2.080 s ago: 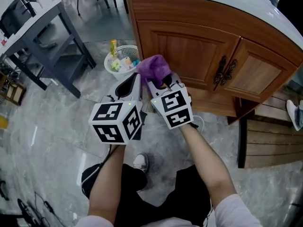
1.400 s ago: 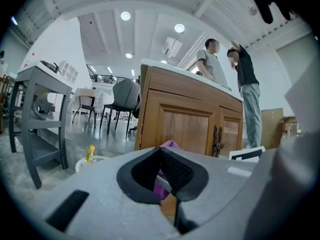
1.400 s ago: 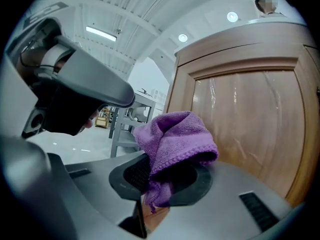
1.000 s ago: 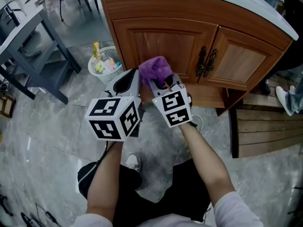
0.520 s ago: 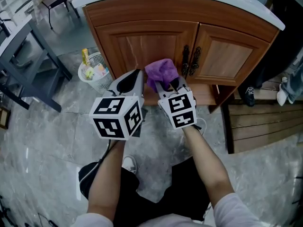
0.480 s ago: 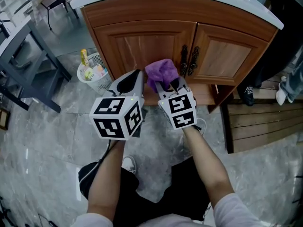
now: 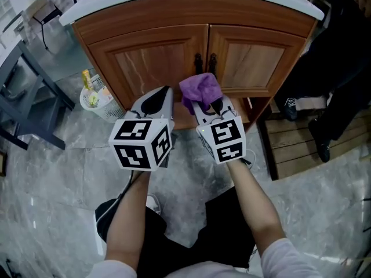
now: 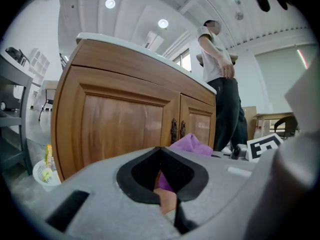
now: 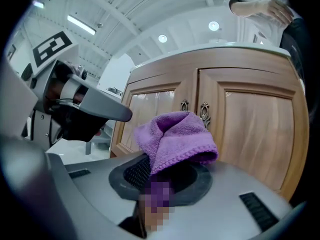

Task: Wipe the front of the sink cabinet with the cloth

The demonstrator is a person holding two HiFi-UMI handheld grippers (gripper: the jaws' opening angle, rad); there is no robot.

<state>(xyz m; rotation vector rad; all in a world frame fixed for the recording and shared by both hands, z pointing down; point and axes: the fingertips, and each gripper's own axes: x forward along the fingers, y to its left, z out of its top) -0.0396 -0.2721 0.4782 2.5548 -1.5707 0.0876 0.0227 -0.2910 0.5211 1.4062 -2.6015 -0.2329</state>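
The wooden sink cabinet [image 7: 168, 62] stands in front of me with two doors and a pair of dark handles [image 7: 205, 62] at the middle. A purple cloth [image 7: 201, 90] is bunched in my right gripper [image 7: 207, 100], which is shut on it, just short of the doors below the handles. In the right gripper view the cloth [image 9: 172, 136] folds over the jaws of the right gripper [image 9: 155, 171]. My left gripper [image 7: 164, 91] hangs beside it on the left, shut with nothing in it. In its own view the left gripper [image 8: 161, 156] faces the left door [image 8: 120, 124].
A white waste basket [image 7: 95, 97] with bottles stands on the floor left of the cabinet. A grey table [image 7: 23, 91] is further left. Wooden slats [image 7: 307, 143] lie at the right. A person in dark trousers [image 7: 339, 68] stands by the cabinet's right end.
I have shifted right along the cabinet: the door handles, once at the right of the view, now sit straight ahead of the grippers. The cloth stays in the right gripper.
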